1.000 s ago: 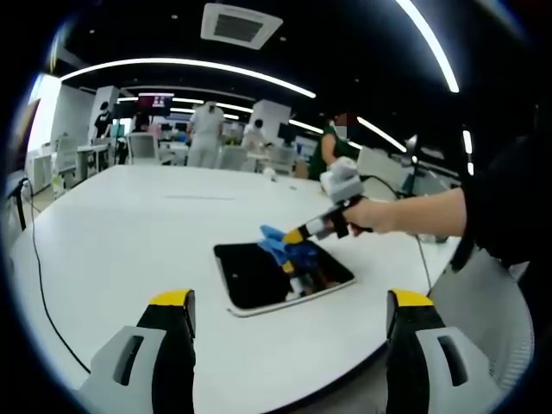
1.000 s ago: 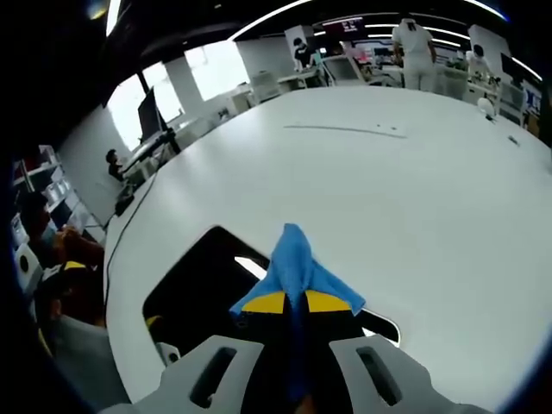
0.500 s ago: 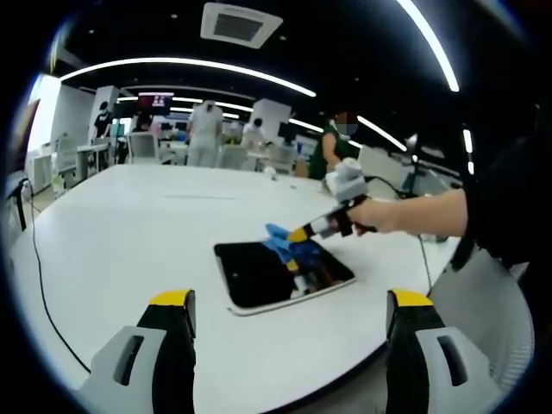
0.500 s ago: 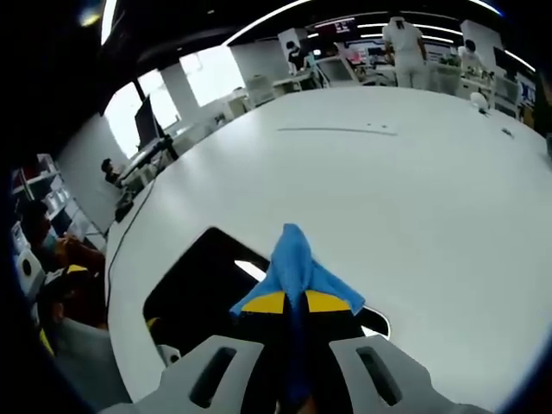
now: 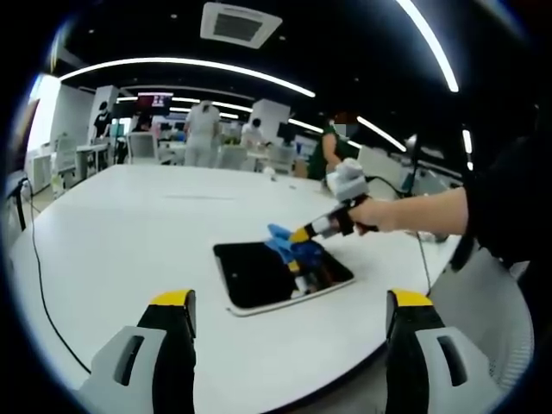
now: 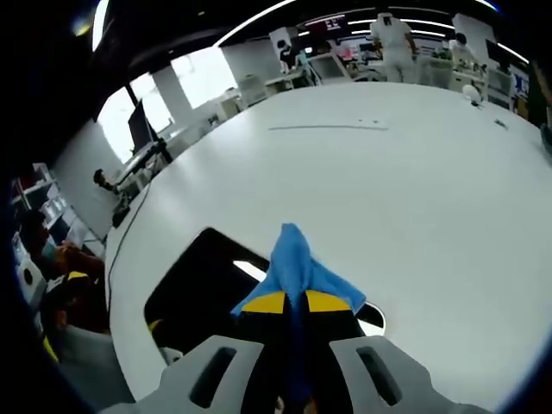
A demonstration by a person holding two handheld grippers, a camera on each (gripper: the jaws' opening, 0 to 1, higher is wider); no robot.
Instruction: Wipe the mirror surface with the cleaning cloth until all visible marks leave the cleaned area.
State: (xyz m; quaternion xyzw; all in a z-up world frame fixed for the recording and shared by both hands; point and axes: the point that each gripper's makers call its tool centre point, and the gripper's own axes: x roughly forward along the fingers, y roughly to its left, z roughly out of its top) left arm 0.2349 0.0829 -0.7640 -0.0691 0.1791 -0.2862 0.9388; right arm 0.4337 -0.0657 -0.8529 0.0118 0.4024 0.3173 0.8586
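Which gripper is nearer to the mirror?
Right. The right gripper holds the blue cloth on the mirror; the left gripper hangs open short of its near edge.

No readable text, labels, brands or numbers in either view. Wall screen [image 5: 156,100] at the far end of the room shows red and white patches, too small and blurred to read; same screen [image 6: 325,23] in the right gripper view, equally unreadable. Mirror [image 5: 281,273] on the counter [image 5: 129,233] carries no print. Blue cloth [image 6: 296,266] carries no tag. Yellow tips on both tools are plain, unmarked.
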